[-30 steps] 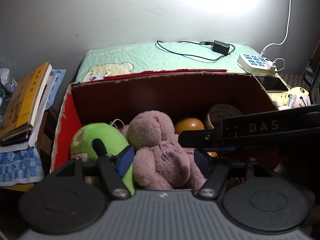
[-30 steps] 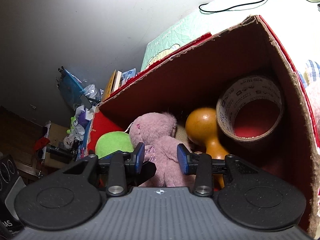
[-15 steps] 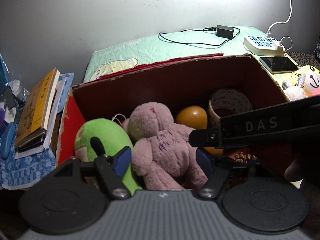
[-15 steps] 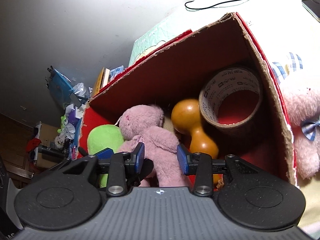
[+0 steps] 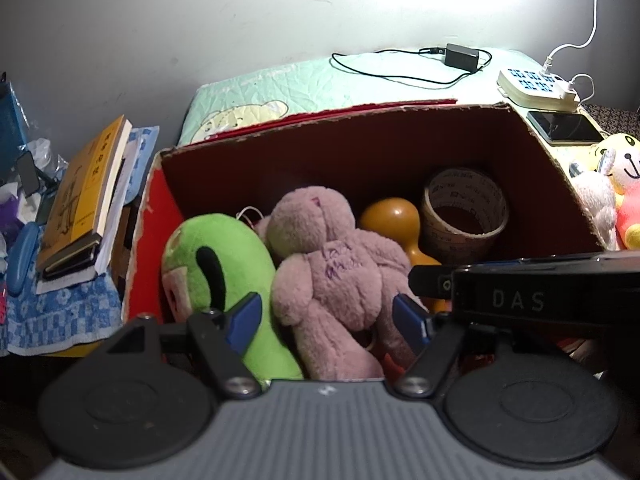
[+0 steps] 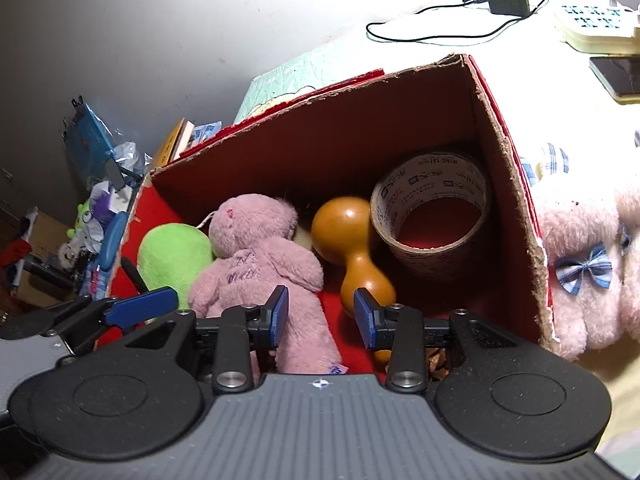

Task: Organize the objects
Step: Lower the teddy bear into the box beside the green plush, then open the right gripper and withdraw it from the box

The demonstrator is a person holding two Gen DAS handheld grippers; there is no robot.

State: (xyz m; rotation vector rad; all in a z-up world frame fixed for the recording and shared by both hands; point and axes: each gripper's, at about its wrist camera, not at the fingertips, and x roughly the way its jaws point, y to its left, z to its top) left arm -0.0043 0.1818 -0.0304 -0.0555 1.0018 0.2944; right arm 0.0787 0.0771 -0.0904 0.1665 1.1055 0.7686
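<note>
A red cardboard box [image 5: 360,148] [image 6: 516,184] holds a mauve plush bear [image 5: 332,264] [image 6: 260,264], a green plush [image 5: 216,264] [image 6: 172,260], an orange wooden gourd [image 5: 394,220] [image 6: 352,240] and a tape roll [image 5: 464,208] [image 6: 436,208]. My left gripper [image 5: 327,319] is open above the box's near side, its fingers either side of the bear's body without squeezing it. My right gripper [image 6: 321,317] is open and empty above the box's near edge. A pink plush with a blue bow [image 6: 588,272] lies outside the box on the right.
Books [image 5: 84,200] are stacked left of the box. On the bed behind are a charger with cable [image 5: 462,57], a power strip [image 5: 536,85] and a phone [image 5: 564,127]. White and yellow plush toys [image 5: 616,184] lie right of the box. The right gripper's body [image 5: 532,296] crosses my left view.
Both grippers have risen and drawn back from the box, so more of the bed and the outside plush toys shows. Both stay open. Nothing in the box has moved.
</note>
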